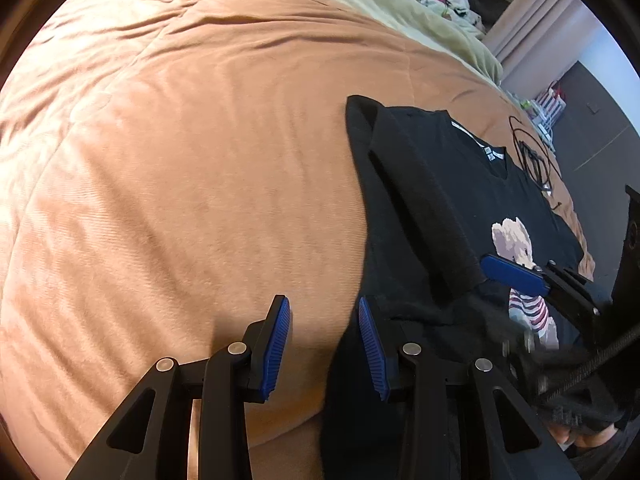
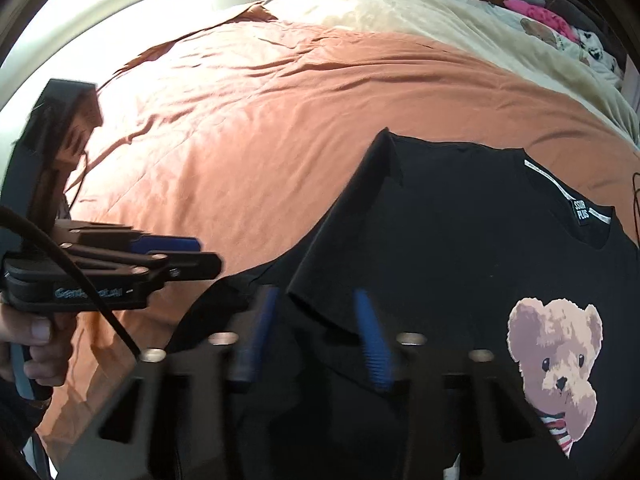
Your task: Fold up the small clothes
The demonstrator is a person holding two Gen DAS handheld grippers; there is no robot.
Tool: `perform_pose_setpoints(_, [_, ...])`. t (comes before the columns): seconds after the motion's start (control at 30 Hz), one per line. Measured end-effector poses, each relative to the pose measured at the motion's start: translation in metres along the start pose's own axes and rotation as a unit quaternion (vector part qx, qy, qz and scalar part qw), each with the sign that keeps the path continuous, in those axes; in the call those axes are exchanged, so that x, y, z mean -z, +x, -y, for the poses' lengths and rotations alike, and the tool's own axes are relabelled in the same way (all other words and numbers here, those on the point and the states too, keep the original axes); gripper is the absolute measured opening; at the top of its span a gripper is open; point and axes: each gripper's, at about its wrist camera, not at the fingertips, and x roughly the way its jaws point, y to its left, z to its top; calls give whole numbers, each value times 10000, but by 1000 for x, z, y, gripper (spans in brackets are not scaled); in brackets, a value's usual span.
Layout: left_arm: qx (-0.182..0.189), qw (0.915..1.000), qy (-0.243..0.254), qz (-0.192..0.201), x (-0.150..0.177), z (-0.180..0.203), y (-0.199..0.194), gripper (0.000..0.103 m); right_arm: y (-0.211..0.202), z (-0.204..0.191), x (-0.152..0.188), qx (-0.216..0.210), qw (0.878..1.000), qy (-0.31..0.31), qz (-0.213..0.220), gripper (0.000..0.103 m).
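Note:
A black T-shirt [image 1: 440,184] [image 2: 460,240] with a teddy-bear print [image 2: 556,360] lies face up on the orange bedspread [image 1: 180,160]. Its left sleeve [image 2: 352,240] is folded in over the chest. My right gripper [image 2: 316,294] is down on the shirt, its blurred blue pads standing apart on either side of the sleeve's hem. In the left wrist view that same right gripper [image 1: 486,262] rests beside the bear. My left gripper [image 1: 322,304] is open at the shirt's left edge, over bedspread and black cloth, holding nothing. A hand carries the left gripper [image 2: 208,256].
A cream blanket [image 2: 440,20] covers the far part of the bed, with soft toys and pink clothes [image 2: 540,12] heaped behind it. A black cable [image 1: 532,152] lies coiled beyond the shirt's collar. Bare orange bedspread stretches left of the shirt.

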Motion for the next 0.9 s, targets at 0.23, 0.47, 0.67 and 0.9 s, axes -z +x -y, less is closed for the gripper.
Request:
perform_pose_setpoints(0.23, [164, 9998, 54, 124, 0, 6, -11, 38, -26, 30, -7, 328, 9983, 400, 269, 1])
perform_pose_setpoints(0.47, [230, 9989, 355, 210, -1, 23, -10, 38, -40, 62, -10, 549, 9951, 732, 387, 1])
perform_pose_setpoints(0.67, [101, 9991, 401, 52, -3, 26, 7, 38, -32, 86, -20, 834, 9909, 960, 448, 1])
perform_pose_setpoints(0.9, [-104, 9987, 469, -156, 1, 27, 23, 38, -9, 111, -26, 1226, 9787, 1639, 177, 6])
